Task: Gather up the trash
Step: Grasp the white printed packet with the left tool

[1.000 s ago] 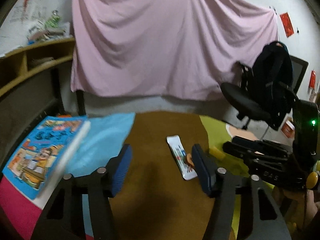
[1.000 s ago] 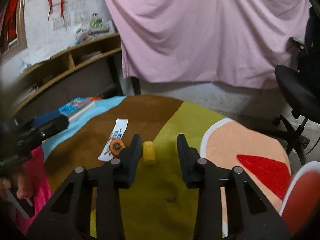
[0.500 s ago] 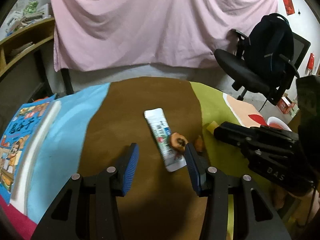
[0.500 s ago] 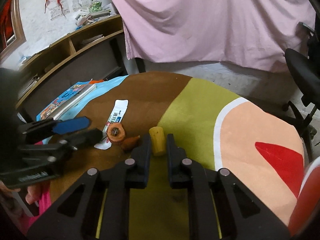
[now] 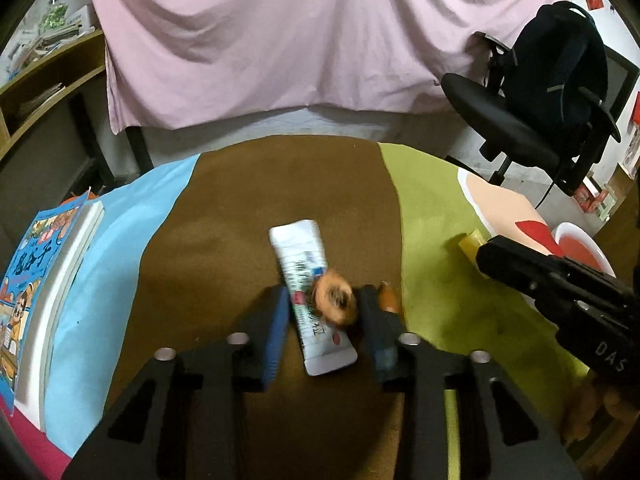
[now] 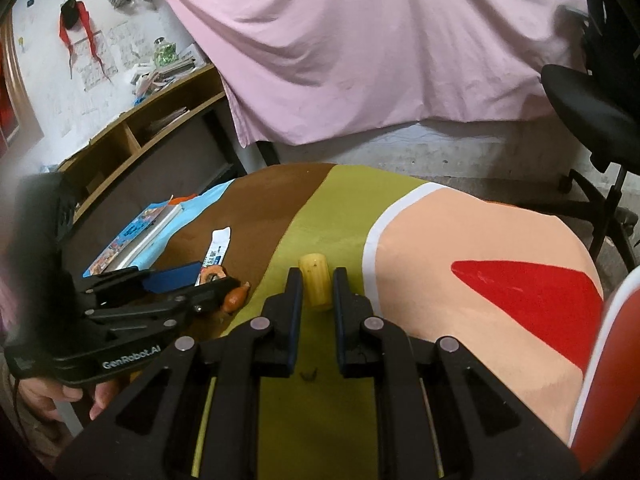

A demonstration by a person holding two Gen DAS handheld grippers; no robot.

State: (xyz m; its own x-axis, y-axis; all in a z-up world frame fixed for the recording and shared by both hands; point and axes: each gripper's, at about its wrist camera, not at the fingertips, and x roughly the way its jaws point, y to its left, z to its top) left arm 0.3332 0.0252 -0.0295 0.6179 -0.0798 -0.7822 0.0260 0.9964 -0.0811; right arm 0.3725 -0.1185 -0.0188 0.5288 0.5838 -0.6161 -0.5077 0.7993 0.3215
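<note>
Both grippers dropped in since earlier: left gripper [image 5: 324,320] closing around the orange ring [image 5: 335,298] atop the white wrapper [image 5: 310,294] at 6 o'clock, right gripper [image 6: 316,294] clamped on the yellow plug [image 6: 316,285] at 12; risk: ring rolls out, or wrapper gets pinched too.
</note>
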